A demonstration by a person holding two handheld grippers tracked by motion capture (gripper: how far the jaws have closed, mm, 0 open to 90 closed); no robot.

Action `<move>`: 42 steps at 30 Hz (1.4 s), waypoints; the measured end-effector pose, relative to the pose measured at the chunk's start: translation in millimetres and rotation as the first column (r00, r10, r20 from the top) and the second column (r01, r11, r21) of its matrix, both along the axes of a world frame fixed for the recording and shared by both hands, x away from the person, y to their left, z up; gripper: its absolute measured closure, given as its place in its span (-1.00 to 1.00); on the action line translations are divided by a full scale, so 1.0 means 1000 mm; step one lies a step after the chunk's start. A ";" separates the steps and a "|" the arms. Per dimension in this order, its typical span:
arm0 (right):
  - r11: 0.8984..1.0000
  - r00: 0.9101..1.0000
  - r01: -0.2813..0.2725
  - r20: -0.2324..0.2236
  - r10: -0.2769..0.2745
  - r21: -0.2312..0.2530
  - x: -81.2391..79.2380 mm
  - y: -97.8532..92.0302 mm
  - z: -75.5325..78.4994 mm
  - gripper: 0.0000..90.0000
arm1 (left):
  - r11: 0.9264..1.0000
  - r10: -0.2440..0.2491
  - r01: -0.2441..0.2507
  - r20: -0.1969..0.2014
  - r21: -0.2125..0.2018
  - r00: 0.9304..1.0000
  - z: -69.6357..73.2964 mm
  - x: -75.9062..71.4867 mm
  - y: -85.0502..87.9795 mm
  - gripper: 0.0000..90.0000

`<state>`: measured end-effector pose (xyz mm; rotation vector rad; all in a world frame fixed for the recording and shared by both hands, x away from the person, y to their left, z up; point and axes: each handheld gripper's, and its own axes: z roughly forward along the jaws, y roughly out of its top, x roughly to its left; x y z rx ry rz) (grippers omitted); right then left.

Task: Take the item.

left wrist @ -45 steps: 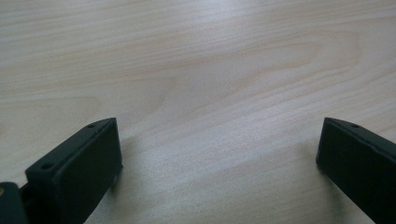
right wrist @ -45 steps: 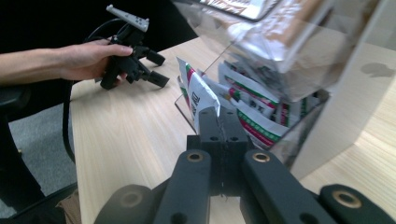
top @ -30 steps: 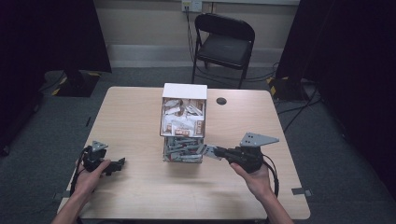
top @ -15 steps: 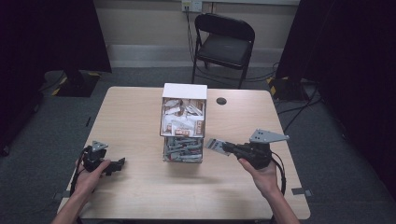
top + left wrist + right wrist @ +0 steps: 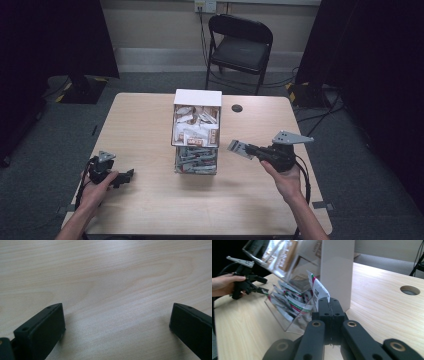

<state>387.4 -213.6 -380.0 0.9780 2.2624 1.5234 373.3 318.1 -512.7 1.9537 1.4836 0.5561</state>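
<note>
The right gripper point(image 5: 239, 147) has its jaws closed on a sachet point(image 5: 235, 146), clamped by one end. In the right gripper view the sachet point(image 5: 319, 291) stands up from the closed jaws, white with red and green print. The gripper is held above the table point(image 5: 150, 215), towards its right edge, and points left at the dispenser point(image 5: 196, 132). The sachet is just beside the dispenser's right side and clear of it.

The dispenser stands at the middle of the table, nearer the far edge. Its white upper box holds brown-and-white packets point(image 5: 196, 122). Its clear lower bin point(image 5: 196, 160) holds more sachets, stacked loosely.

The left gripper point(image 5: 126, 176) rests on the table near the front left corner, held in the left hand point(image 5: 97, 185). Its jaws stand wide apart with nothing between them; the left gripper view shows bare table point(image 5: 112, 277) between them.

A round cable hole point(image 5: 237, 108) lies near the table's far edge, right of the dispenser. A folding chair point(image 5: 240, 45) stands beyond the far edge.
</note>
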 end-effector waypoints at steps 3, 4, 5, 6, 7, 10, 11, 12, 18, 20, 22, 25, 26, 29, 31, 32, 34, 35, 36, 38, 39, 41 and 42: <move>1.000 1.000 0.008 -0.002 -0.008 -0.004 0.004 -0.001 0.000 1.00 | 1.000 0.000 0.000 0.000 0.000 1.000 0.000 0.000 0.000 -1.00; 1.000 1.000 0.018 -0.004 -0.018 -0.012 0.009 -0.002 -0.002 1.00 | 1.000 0.000 0.000 0.000 0.000 1.000 0.000 0.000 0.000 -1.00; 1.000 1.000 0.022 -0.008 -0.022 -0.014 0.011 -0.002 -0.002 1.00 | 1.000 0.000 0.000 0.000 0.000 1.000 0.000 0.000 0.000 -1.00; 1.000 1.000 0.025 -0.011 -0.025 -0.017 0.013 -0.002 -0.003 1.00 | 1.000 0.000 0.000 0.000 0.000 1.000 0.000 0.000 0.000 -1.00; 0.999 1.000 0.028 -0.013 -0.028 -0.023 0.015 -0.002 -0.003 1.00 | 1.000 0.000 0.000 0.000 0.000 1.000 0.000 0.000 0.000 -1.00; 0.999 0.999 0.035 -0.015 -0.036 -0.026 0.019 -0.002 -0.004 1.00 | 1.000 0.000 0.000 0.000 0.000 1.000 0.000 0.000 0.000 -1.00; 0.999 0.999 0.040 -0.018 -0.041 -0.025 0.023 -0.003 -0.005 1.00 | 1.000 0.000 0.000 0.000 0.000 1.000 0.000 0.000 0.000 -1.00; 0.999 0.999 0.042 -0.017 -0.043 -0.026 0.024 -0.003 -0.005 1.00 | 1.000 0.000 0.000 0.000 0.000 1.000 0.000 0.000 0.000 -1.00; 0.998 0.998 0.059 -0.028 -0.060 -0.035 0.034 -0.004 -0.008 1.00 | 1.000 0.000 0.000 0.000 0.000 1.000 0.000 0.000 0.000 -1.00; 0.998 0.998 0.062 -0.028 -0.063 -0.034 0.036 -0.004 -0.008 1.00 | 1.000 0.000 0.000 0.000 0.000 1.000 0.000 0.000 0.000 -1.00; 0.997 0.997 0.067 -0.032 -0.068 -0.032 0.040 -0.004 -0.009 1.00 | 1.000 0.000 0.000 0.000 0.000 1.000 0.000 0.000 0.000 -1.00; 0.996 0.996 0.070 -0.043 -0.072 -0.048 0.046 -0.002 -0.012 1.00 | 1.000 -0.002 0.002 -0.001 0.002 1.000 0.000 0.000 0.000 -1.00; 0.996 0.996 0.072 -0.042 -0.074 -0.049 0.048 -0.002 -0.012 1.00 | 1.000 -0.001 0.001 -0.001 0.001 1.000 0.000 0.000 0.000 -1.00; 0.996 0.996 0.077 -0.042 -0.079 -0.053 0.053 -0.002 -0.011 1.00 | 1.000 0.000 0.000 0.000 0.000 1.000 0.000 0.000 0.000 -1.00; 0.995 0.996 0.078 -0.041 -0.081 -0.055 0.055 -0.002 -0.010 1.00 | 1.000 0.000 0.000 -0.001 0.001 1.000 0.000 0.000 0.000 -1.00; 0.995 0.996 0.078 -0.041 -0.080 -0.056 0.056 -0.002 -0.010 1.00 | 1.000 -0.001 0.001 -0.001 0.001 1.000 0.000 0.000 0.000 -1.00; 0.993 0.995 0.087 -0.043 -0.091 -0.074 0.061 -0.001 -0.013 1.00 | 1.000 0.000 0.000 -0.001 0.001 1.000 0.000 0.000 0.000 -1.00; 0.993 0.995 0.087 -0.043 -0.091 -0.074 0.061 -0.001 -0.013 1.00 | 1.000 -0.001 0.001 -0.001 0.001 1.000 0.000 0.000 0.000 -1.00; 0.993 0.994 0.092 -0.048 -0.096 -0.079 0.063 -0.001 -0.014 1.00 | 1.000 -0.001 0.001 0.000 0.000 1.000 0.000 0.000 0.000 -1.00; 0.991 0.993 0.099 -0.059 -0.104 -0.088 0.068 -0.002 -0.019 1.00 | 1.000 -0.001 0.001 -0.001 0.001 1.000 0.000 0.000 0.000 -1.00; 0.991 0.992 0.101 -0.062 -0.108 -0.093 0.070 -0.002 -0.021 1.00 | 1.000 -0.001 0.001 -0.001 0.001 1.000 0.000 0.000 0.000 -1.00; 0.989 0.990 0.111 -0.071 -0.118 -0.098 0.074 -0.004 -0.026 1.00 | 1.000 0.000 0.000 0.000 0.000 1.000 0.000 0.000 0.000 -1.00; 0.989 0.990 0.114 -0.074 -0.121 -0.097 0.075 -0.004 -0.027 1.00 | 1.000 0.000 0.000 0.000 0.000 1.000 0.000 0.000 0.000 -1.00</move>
